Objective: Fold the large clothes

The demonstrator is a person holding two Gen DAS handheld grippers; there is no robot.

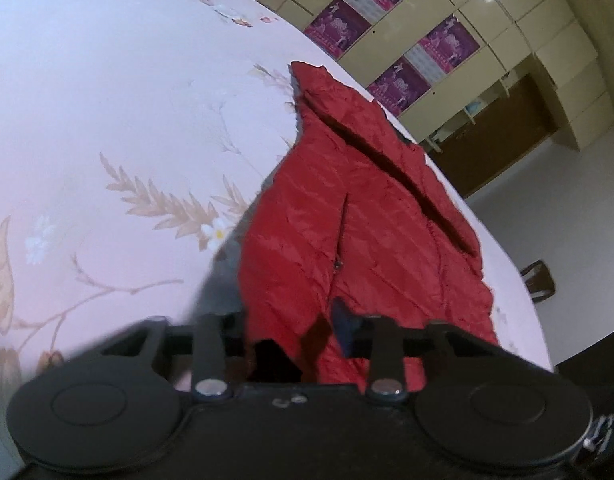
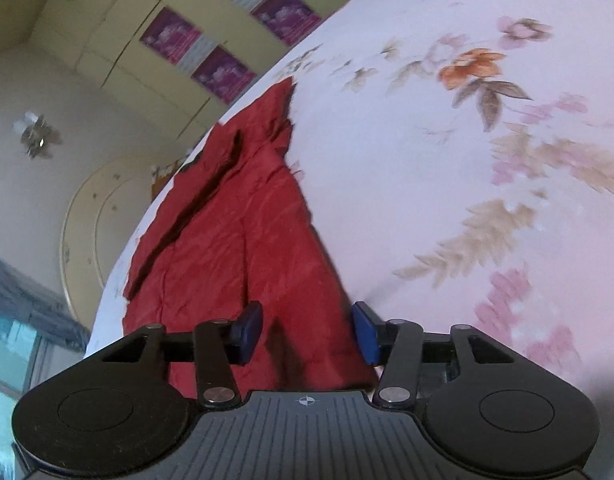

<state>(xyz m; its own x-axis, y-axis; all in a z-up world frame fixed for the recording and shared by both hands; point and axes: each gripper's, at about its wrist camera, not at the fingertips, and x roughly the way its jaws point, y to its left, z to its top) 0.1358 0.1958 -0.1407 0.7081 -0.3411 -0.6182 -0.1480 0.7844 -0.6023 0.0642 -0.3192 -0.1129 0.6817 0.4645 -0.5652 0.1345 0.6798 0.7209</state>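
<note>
A red quilted jacket (image 1: pixel 359 216) lies on a pale floral bed sheet (image 1: pixel 107 120), stretched away from me toward the far edge. My left gripper (image 1: pixel 299 332) has its near hem between its fingers, lifted off the sheet; only one blue pad (image 1: pixel 345 326) shows, the other is hidden by cloth. In the right wrist view the jacket (image 2: pixel 235 220) runs up the left part of the sheet (image 2: pixel 447 160). My right gripper (image 2: pixel 307 332) has its blue pads (image 2: pixel 249 330) apart, with the jacket's near edge lying between them.
Cream cabinets with purple posters (image 1: pixel 387 20) stand beyond the bed. A brown door opening (image 1: pixel 499 128) and a dark chair (image 1: pixel 541 280) lie off the bed's right edge. A window (image 2: pixel 11 344) shows at the far left of the right wrist view.
</note>
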